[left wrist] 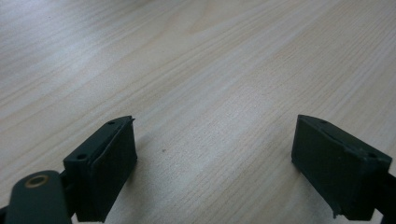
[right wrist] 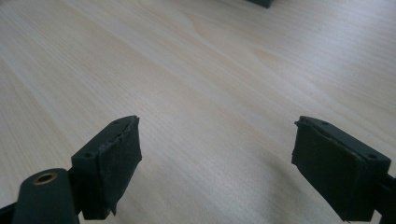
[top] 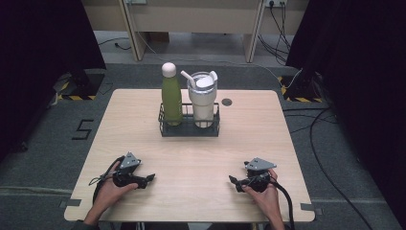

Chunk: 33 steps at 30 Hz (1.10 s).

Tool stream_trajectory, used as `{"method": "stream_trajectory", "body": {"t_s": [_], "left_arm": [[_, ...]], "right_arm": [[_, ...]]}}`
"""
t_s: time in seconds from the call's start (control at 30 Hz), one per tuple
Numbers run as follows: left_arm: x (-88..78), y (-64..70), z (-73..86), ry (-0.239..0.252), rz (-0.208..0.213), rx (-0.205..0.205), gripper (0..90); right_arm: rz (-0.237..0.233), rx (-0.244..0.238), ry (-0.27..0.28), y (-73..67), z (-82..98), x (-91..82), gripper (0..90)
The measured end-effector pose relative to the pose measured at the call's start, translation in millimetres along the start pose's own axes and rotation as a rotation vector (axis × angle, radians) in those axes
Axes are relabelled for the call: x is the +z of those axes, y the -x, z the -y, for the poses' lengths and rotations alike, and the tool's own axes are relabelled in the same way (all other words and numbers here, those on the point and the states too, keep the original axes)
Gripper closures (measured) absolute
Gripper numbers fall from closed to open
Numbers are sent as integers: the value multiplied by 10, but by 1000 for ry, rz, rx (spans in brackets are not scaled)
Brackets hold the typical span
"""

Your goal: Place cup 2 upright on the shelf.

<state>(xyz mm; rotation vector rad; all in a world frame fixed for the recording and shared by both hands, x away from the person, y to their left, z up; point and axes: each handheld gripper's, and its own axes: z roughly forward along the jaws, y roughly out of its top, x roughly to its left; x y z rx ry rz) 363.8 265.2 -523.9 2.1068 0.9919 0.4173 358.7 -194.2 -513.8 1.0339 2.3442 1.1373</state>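
A green bottle [top: 171, 98] with a pale cap and a white tumbler [top: 202, 98] with a lid and straw stand upright side by side in a black wire caddy [top: 189, 129] at the back middle of the wooden table [top: 201, 153]. My left gripper [top: 149, 179] lies near the front left in a hand and points right. Its jaws stand apart over bare wood [left wrist: 215, 158]. My right gripper [top: 233, 181] lies near the front right and points left, open with nothing between the pads [right wrist: 217, 158]. Both are well short of the caddy.
A small dark round disc [top: 227, 102] lies on the table right of the caddy. Cables [top: 316, 143] run over the grey floor at the right, and desk legs [top: 252, 38] stand behind. A dark corner [right wrist: 266, 2] shows at the top of the right gripper view.
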Motion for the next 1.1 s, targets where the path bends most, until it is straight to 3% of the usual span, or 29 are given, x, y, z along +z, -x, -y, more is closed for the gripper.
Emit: {"method": "stream_trajectory", "body": {"t_s": [0.17, 0.3, 0.5, 0.77, 1.1], "left_arm": [[0, 0, 0, 0, -1, 1, 131], [0, 0, 0, 0, 0, 0, 131], [0, 0, 0, 0, 0, 0, 131], [0, 1, 0, 0, -1, 0, 131], [0, 1, 0, 0, -1, 0, 131]], "right_arm": [[-2, -1, -18, -14, 19, -10, 155], [7, -19, -90, -41, 37, 1, 149], [4, -25, -97, -52, 44, 2, 137], [13, -16, -129, -55, 41, 27, 7], [14, -17, -129, -53, 41, 29, 6]]}}
